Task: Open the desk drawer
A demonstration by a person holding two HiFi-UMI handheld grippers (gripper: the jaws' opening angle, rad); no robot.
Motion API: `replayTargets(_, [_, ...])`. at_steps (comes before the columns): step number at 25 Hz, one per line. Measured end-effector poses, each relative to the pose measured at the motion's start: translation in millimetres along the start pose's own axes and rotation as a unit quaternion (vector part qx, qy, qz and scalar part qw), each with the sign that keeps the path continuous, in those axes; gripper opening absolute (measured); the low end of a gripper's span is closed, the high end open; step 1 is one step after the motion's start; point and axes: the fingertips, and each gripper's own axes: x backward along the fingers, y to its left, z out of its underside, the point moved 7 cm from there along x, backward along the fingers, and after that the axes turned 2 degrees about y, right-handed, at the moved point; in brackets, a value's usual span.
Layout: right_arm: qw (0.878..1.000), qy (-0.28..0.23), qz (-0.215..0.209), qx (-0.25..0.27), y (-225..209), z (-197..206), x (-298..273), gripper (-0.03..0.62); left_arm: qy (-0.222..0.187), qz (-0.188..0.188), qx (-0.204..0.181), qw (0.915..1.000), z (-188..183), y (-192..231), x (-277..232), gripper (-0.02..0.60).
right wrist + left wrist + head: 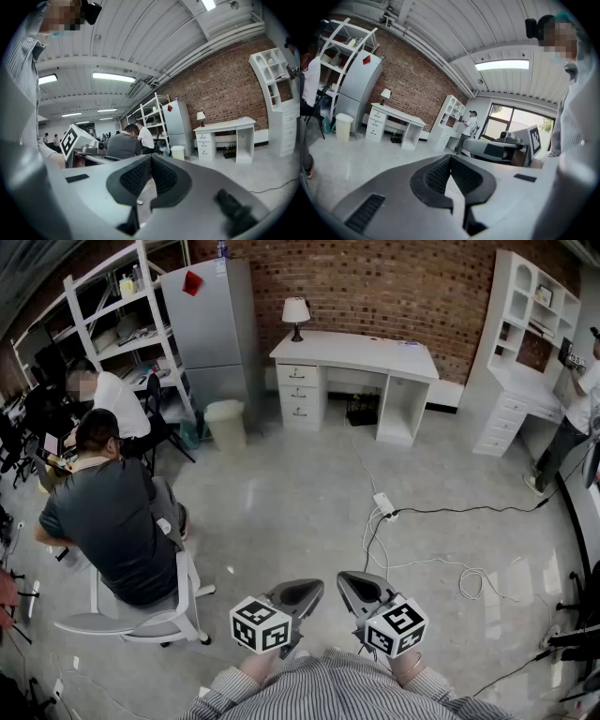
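Note:
A white desk [356,354] stands against the far brick wall, with three shut drawers [298,392] stacked in its left pedestal and a lamp [296,313] on top. The desk also shows small in the left gripper view [396,118] and in the right gripper view [225,126]. My left gripper [309,589] and right gripper [349,581] are held side by side near my body, far from the desk. Both are shut with nothing between their jaws.
A seated person [108,512] on a white chair is at the left, another behind. A grey fridge [206,329], a bin [225,423], white shelving [520,352] and floor cables with a power strip [384,504] lie around the open floor.

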Motion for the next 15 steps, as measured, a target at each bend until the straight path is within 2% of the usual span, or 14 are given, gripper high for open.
replayTargets(6, [1.000, -0.010, 0.016, 0.003, -21.9, -19.8, -15.6, 0.016, 0.000, -0.023, -0.046, 0.9987, -27.3, 10.6, -17.1, 0.011])
replayTargets(8, [1.000, -0.011, 0.013, 0.002, -23.8, -25.6, -18.8, 0.016, -0.010, -0.037, -0.037, 0.9986, -34.0, 15.4, -19.4, 0.011])
replayTargets(12, [1.000, -0.003, 0.009, 0.005, -23.6, -24.4, -19.1, 0.016, -0.043, -0.066, 0.005, 0.9969, -30.6, 19.8, -17.7, 0.011])
replayTargets(15, [1.000, -0.014, 0.011, -0.012, -21.6, -18.5, -16.6, 0.015, -0.047, -0.066, 0.016, 0.9966, -29.6, 20.4, -22.5, 0.011])
